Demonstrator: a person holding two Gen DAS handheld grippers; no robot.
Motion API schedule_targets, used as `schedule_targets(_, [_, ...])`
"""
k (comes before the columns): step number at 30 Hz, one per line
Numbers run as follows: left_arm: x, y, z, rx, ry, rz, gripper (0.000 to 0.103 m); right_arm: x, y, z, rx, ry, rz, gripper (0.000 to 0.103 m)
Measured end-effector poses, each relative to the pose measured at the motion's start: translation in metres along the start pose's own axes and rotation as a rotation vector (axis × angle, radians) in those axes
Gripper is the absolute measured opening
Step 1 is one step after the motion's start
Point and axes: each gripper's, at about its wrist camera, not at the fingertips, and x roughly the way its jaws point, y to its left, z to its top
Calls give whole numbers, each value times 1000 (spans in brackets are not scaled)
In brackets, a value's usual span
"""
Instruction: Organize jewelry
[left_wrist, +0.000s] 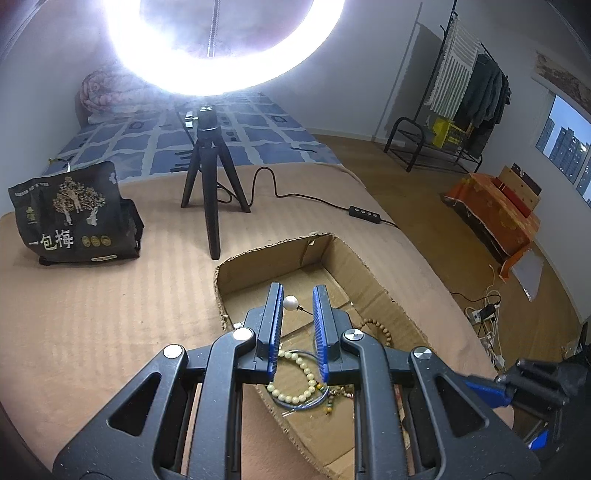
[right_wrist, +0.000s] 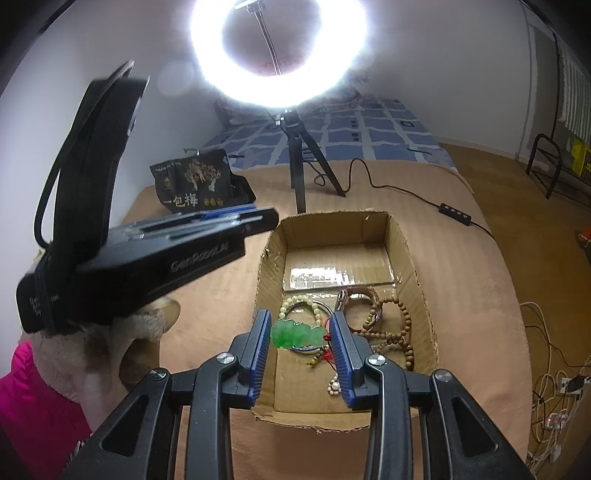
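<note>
A cardboard box (left_wrist: 373, 273) (right_wrist: 402, 236) lies open on the tan blanket. Inside lie a cream bead bracelet (left_wrist: 299, 380) (right_wrist: 295, 302), brown wooden beads (left_wrist: 380, 332) (right_wrist: 391, 332), a brown bangle (right_wrist: 360, 297) and a small pearl piece (right_wrist: 335, 386). My left gripper (left_wrist: 298, 299) hovers over the box, jaws a little apart, with a white pearl on a thin pin (left_wrist: 291, 303) spanning them. My right gripper (right_wrist: 301, 326) holds its jaws apart with a green jade pendant (right_wrist: 297, 333) between them, red cord trailing.
A ring light on a black tripod (left_wrist: 210, 184) (right_wrist: 299, 162) stands behind the box, its cable and switch (left_wrist: 364, 214) running right. A black snack bag (left_wrist: 74, 214) (right_wrist: 195, 184) sits at the left. The left gripper's body (right_wrist: 147, 254) shows at left.
</note>
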Motion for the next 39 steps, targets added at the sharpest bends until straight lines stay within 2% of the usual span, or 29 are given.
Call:
schedule_targets(20, [17, -6, 5, -6, 6, -1, 15, 14, -11, -7, 15, 42, -25, 33])
schedule_targets(30, [19, -6, 5, -8, 6, 27, 16, 14, -12, -8, 18, 43, -36, 35])
schedule_targets(32, [19, -5, 6, -10, 6, 38, 31, 13, -12, -8, 14, 38, -48, 45])
schedule_targets(33, [17, -5, 5, -15, -1, 39, 44, 12, -11, -9, 13, 32, -55, 53])
schedule_targets(34, [15, -3, 5, -20, -11, 38, 46, 11, -12, -9, 13, 26, -61, 59])
schedule_targets(39, [12, -3, 6, -23, -20, 39, 46, 10, -13, -8, 17, 14, -74, 76])
